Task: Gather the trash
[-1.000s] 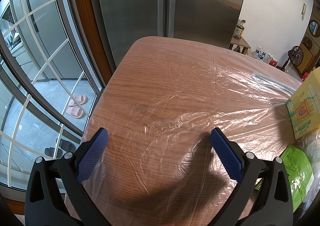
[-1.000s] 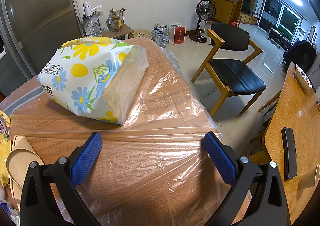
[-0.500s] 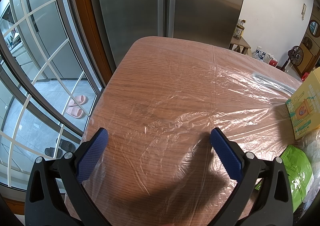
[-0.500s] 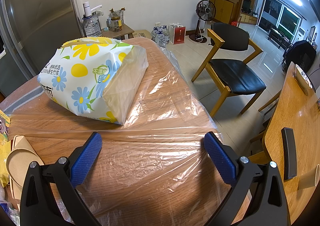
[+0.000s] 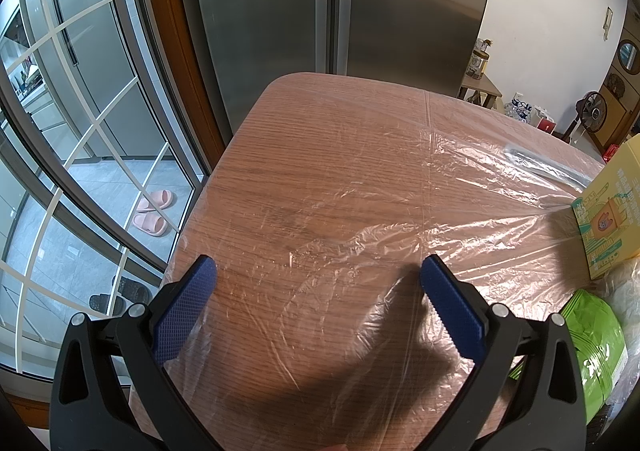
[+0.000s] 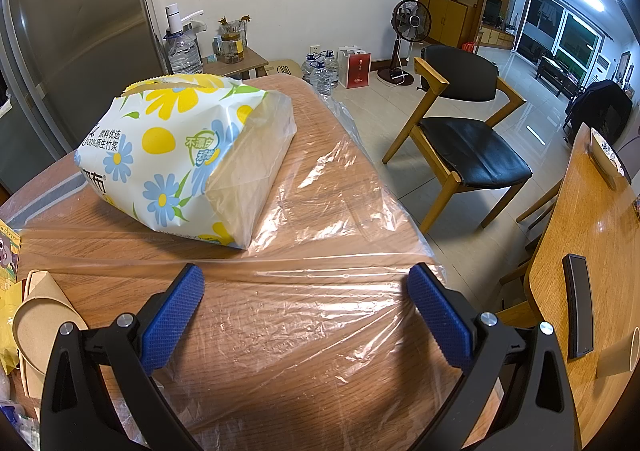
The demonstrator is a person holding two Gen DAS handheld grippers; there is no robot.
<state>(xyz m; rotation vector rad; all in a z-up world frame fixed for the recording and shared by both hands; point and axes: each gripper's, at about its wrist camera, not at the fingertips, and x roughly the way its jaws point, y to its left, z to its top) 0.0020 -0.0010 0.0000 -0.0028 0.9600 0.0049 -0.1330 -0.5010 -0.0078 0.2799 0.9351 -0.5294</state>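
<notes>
Both wrist views look down close over one plastic-covered table (image 5: 320, 179): left faces the fridge (image 5: 340, 3), right faces the chair (image 6: 464, 131)

flowered tissue pack (image 6: 160, 155), "原料优选 100%原生竹浆", "不漂白"
</notes>
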